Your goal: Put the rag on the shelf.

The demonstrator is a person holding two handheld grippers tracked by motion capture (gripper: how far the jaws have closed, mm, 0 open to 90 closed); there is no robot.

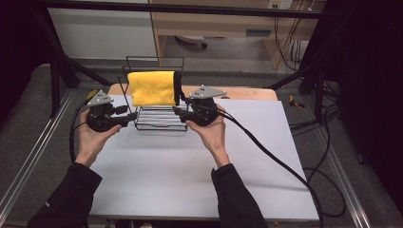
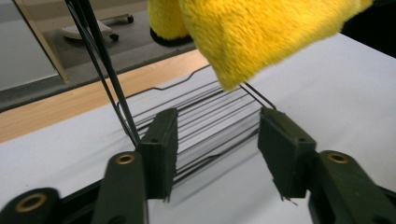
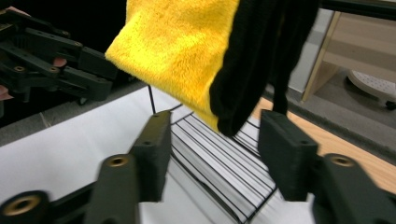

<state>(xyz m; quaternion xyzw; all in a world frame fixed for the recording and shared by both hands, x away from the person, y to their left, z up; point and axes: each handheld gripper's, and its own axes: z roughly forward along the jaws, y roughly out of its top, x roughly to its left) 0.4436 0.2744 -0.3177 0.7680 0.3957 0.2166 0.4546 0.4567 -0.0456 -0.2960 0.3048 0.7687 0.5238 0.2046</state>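
Note:
A yellow towel [image 1: 152,88] hangs over the top bar of a black wire rack [image 1: 159,119] at the back of the white table [image 1: 190,166]. A black cloth [image 1: 178,88] hangs beside it on the right. My left gripper [image 1: 132,116] is at the rack's left end, open; its jaws [image 2: 217,135] straddle the rack's base wires [image 2: 201,112] under the towel's corner [image 2: 261,32]. My right gripper [image 1: 177,111] is at the right end, open [image 3: 217,128]. It faces the black cloth [image 3: 261,56] and towel [image 3: 173,46], with the left gripper [image 3: 56,65] beyond.
A wooden board [image 1: 247,92] lies under the table's back edge. A black cable [image 1: 271,152] trails from the right gripper across the table to its right side. Dark frame bars [image 1: 62,61] stand at both sides. White table surface stretches in front of the rack.

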